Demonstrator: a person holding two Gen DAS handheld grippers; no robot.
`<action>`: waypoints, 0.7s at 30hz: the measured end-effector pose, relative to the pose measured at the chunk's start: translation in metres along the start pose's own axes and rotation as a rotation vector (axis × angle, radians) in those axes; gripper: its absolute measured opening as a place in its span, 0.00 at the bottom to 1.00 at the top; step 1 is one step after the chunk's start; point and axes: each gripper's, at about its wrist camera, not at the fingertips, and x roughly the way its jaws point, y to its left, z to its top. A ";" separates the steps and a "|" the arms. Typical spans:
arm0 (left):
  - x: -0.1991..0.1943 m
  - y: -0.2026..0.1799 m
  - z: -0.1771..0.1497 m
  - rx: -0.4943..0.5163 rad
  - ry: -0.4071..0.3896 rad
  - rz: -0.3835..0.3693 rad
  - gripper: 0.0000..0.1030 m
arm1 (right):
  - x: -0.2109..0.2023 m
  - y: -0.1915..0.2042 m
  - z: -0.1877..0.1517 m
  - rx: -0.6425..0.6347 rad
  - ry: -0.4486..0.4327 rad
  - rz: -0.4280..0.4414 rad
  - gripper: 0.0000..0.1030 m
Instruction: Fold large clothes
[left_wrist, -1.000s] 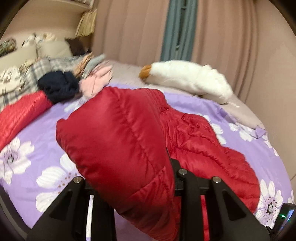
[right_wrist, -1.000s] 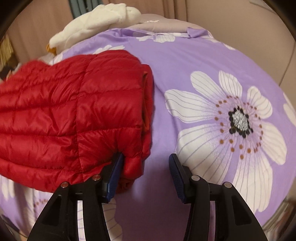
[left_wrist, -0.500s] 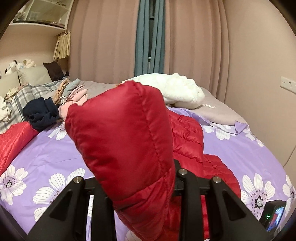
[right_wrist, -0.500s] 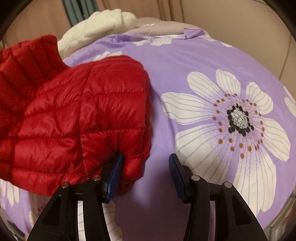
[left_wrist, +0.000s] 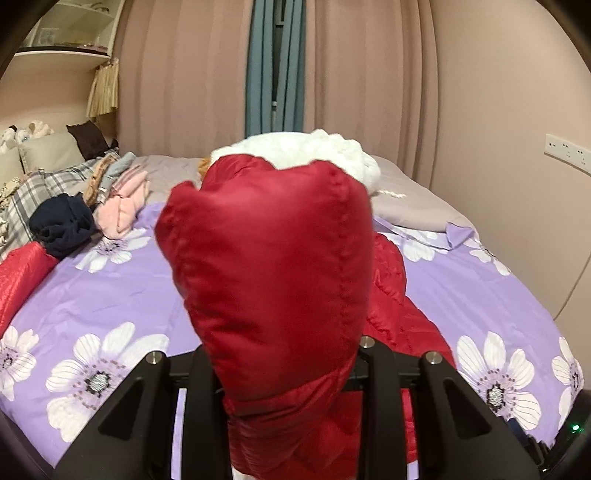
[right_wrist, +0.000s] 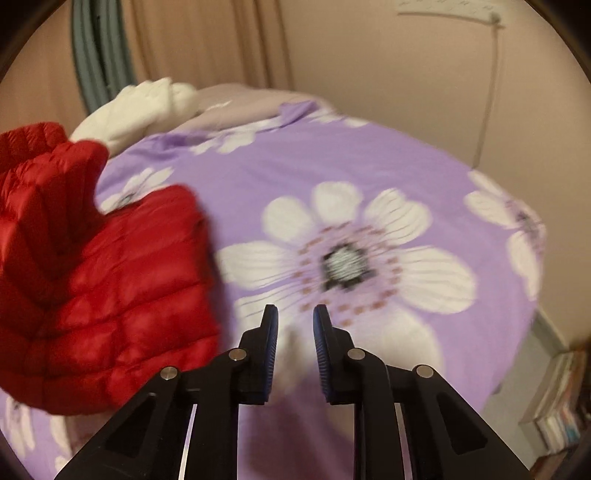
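Right tongs (right_wrist: 294, 325) off jacket (right_wrist: 110, 302), closing empty

The left gripper (left_wrist: 284, 373) is clamped on a thick fold of the red jacket (left_wrist: 273, 266), which is held raised before it. The right gripper (right_wrist: 294, 350) is tilted downward; its jaws have just been closing, and nothing is held between them.
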 end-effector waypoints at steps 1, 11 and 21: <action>0.001 -0.005 -0.002 0.004 0.006 -0.010 0.30 | -0.003 -0.005 0.001 0.019 -0.014 -0.014 0.21; 0.029 -0.073 -0.025 0.053 0.106 -0.125 0.30 | -0.025 -0.052 0.018 0.133 -0.081 -0.154 0.21; 0.061 -0.116 -0.061 0.117 0.243 -0.213 0.38 | -0.031 -0.077 0.033 0.210 -0.096 -0.155 0.21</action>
